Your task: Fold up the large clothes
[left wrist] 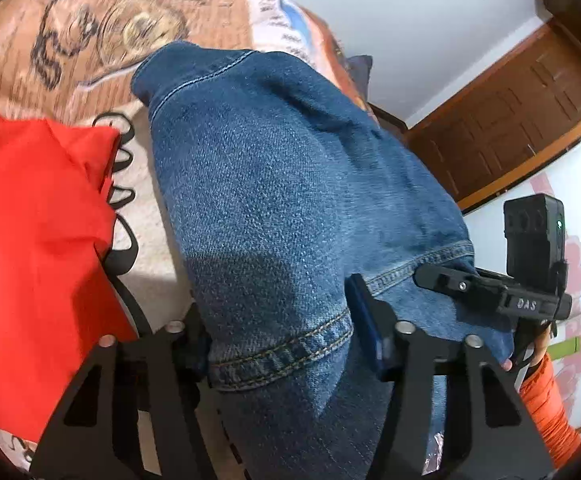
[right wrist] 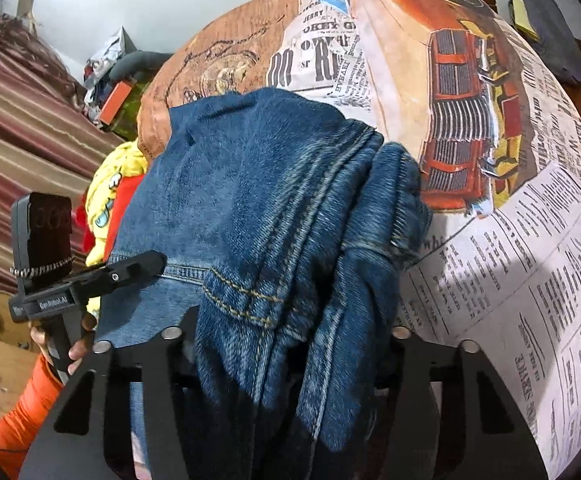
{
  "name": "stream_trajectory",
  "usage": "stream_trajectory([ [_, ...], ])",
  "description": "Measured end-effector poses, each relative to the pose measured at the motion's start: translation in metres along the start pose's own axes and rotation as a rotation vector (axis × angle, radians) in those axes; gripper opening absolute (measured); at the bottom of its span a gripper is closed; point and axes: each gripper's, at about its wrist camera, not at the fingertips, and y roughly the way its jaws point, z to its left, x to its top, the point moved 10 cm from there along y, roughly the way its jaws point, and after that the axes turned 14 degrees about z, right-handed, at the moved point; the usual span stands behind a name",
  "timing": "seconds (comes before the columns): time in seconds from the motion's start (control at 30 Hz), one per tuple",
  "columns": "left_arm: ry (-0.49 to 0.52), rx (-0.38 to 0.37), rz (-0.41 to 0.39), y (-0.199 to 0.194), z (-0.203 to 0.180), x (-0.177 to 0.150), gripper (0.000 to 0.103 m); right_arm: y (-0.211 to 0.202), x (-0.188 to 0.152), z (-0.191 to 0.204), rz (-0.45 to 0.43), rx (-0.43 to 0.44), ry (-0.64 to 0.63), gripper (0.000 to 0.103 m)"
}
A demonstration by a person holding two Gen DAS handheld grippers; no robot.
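Blue denim jeans [left wrist: 282,180] lie lengthwise on the bed, running away from me. In the left wrist view my left gripper [left wrist: 282,340] is shut on a stitched hem of the jeans, with denim filling the gap between its fingers. The right wrist view shows the jeans [right wrist: 250,184] bunched in thick folds, and my right gripper [right wrist: 290,344] is shut on that bundle. Each gripper also shows in the other's view: the right gripper [left wrist: 490,288] beside the same hem, the left gripper [right wrist: 130,272] at the denim's left edge. Both pairs of fingertips are partly hidden by cloth.
The bed cover [right wrist: 490,280] carries newspaper and truck prints. A red cloth [left wrist: 30,240] lies left of the jeans, and a yellow cloth [right wrist: 110,184] sits beside it. A brown door [left wrist: 510,112] is at the right and striped curtains [right wrist: 18,120] at the left. Orange sleeves [left wrist: 546,400] show.
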Motion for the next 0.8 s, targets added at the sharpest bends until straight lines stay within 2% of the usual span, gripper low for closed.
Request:
stream_trajectory([
  [0.1, 0.048, 0.002, -0.028, -0.012, -0.014, -0.002, 0.044, -0.006, -0.001, 0.007, -0.015, -0.004, -0.01, 0.039],
  [0.27, 0.104, 0.04, -0.046, -0.031, -0.031, -0.004, 0.041, -0.02, -0.006, 0.025, -0.049, -0.057, -0.049, 0.033],
  [0.63, 0.148, 0.024, -0.112, -0.099, -0.051, -0.023, 0.04, -0.047, -0.011, 0.076, -0.118, -0.096, -0.09, 0.032],
  [0.8, 0.155, 0.025, -0.153, -0.137, -0.045, -0.032, 0.04, -0.051, -0.009, 0.106, -0.138, -0.107, -0.126, 0.032],
])
